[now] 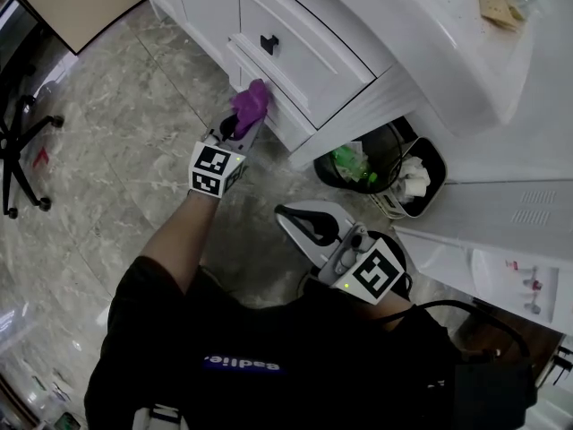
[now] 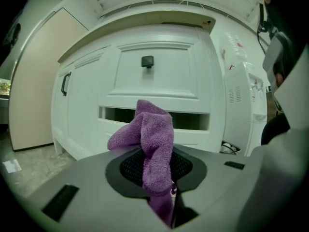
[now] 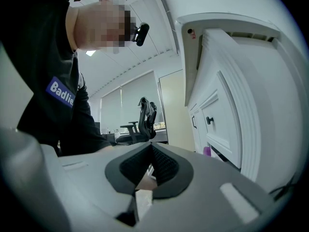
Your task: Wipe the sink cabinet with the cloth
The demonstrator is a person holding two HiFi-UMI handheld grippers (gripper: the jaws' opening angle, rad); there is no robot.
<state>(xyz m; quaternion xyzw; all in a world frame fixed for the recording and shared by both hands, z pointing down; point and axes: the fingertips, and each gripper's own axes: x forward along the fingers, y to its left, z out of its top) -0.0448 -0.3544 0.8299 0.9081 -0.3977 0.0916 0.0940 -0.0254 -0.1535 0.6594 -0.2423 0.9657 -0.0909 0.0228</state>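
White sink cabinet (image 2: 183, 76) ahead; cloth (image 2: 152, 129) pinched between left gripper (image 2: 158, 170) jaws (right gripper (image 3: 150, 149) closed)

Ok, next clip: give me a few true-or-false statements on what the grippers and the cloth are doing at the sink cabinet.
1. The left gripper is shut on the purple cloth. True.
2. The cloth is up on the countertop. False: it is at the lower front of the sink cabinet, below the drawer with the black knob.
3. The right gripper carries a second cloth. False: it is shut with nothing in it, held back near the person's body.
4. A waste bin stands on the floor beside the cabinet. True.
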